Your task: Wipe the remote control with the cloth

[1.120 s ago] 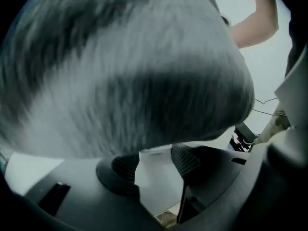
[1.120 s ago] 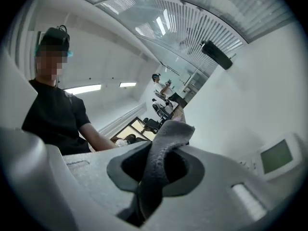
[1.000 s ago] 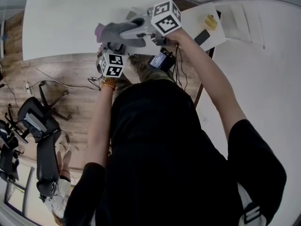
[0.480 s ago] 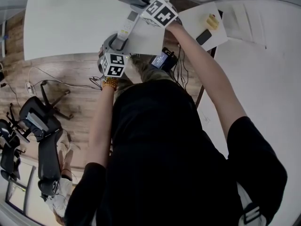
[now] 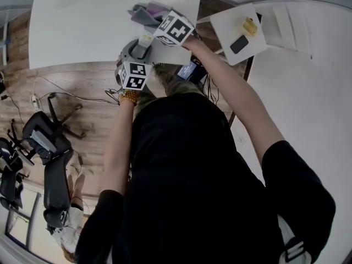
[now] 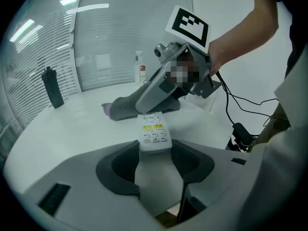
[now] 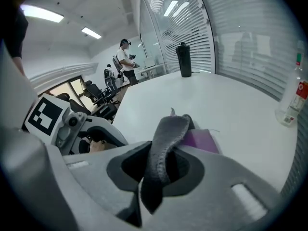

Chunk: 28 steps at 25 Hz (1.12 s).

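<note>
White table point(image 5: 82, 21) over a wood floor point(image 5: 82, 87), office chairs point(image 5: 44, 142) to the left and a small side table point(image 5: 223, 21) to the right carrying a yellow object point(image 5: 248, 25) and a black phone point(image 5: 238, 44). From the head view: left gripper point(image 5: 144, 44) at the table's near edge, jaws closed on the near end of a white remote control point(image 5: 146, 39); right gripper point(image 5: 149, 16) just beyond it over the table, clamped on a grey cloth point(image 5: 142, 11). From the left gripper view: remote control point(image 6: 153, 134) pinched between both jaw pads, button face up, far end pointing toward the cloth point(image 6: 122, 107), which rests on the table just past that end under the right gripper point(image 6: 156, 93); contact between cloth and remote not clear. Behind, a clear bottle with a red label point(image 6: 140, 71), a black flask point(image 6: 53, 88) and a glass wall with blinds. From the right gripper view: jaws shut on a fold of the grey cloth point(image 7: 166, 143), a purple side point(image 7: 204, 141) showing at the right; left gripper point(image 7: 72, 124) low at the left; the black flask and the clear bottle upright on the table, well apart; a person point(image 7: 126, 57) standing far off by desks.
</note>
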Each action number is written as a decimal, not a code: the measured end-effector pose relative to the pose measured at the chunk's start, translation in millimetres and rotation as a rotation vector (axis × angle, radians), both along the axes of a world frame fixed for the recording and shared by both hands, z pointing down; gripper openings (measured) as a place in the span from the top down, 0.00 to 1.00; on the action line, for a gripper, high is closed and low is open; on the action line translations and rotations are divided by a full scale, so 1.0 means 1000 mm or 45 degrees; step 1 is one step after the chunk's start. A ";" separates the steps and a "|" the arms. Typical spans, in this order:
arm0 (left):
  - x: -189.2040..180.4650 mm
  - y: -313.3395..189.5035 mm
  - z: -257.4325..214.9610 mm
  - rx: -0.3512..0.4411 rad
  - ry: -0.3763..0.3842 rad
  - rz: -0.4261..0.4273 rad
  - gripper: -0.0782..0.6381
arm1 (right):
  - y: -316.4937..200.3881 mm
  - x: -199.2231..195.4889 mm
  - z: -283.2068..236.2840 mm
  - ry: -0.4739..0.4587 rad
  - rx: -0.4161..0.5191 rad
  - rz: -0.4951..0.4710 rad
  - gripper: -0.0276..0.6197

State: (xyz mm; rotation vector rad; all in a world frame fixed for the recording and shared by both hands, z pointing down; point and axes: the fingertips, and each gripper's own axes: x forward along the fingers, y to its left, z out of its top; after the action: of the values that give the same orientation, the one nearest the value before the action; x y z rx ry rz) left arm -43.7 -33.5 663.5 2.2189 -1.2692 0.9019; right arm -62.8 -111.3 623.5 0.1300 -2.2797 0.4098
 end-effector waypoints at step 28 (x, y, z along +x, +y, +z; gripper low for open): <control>0.002 0.000 0.003 -0.003 -0.017 0.007 0.58 | 0.079 -0.019 -0.010 -0.057 -0.253 -0.138 0.86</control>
State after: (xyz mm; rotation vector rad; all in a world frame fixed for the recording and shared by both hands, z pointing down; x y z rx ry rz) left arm -41.6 -33.4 666.4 2.2196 -1.2680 0.9208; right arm -81.9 -32.3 613.7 -0.1038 -2.2631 0.5842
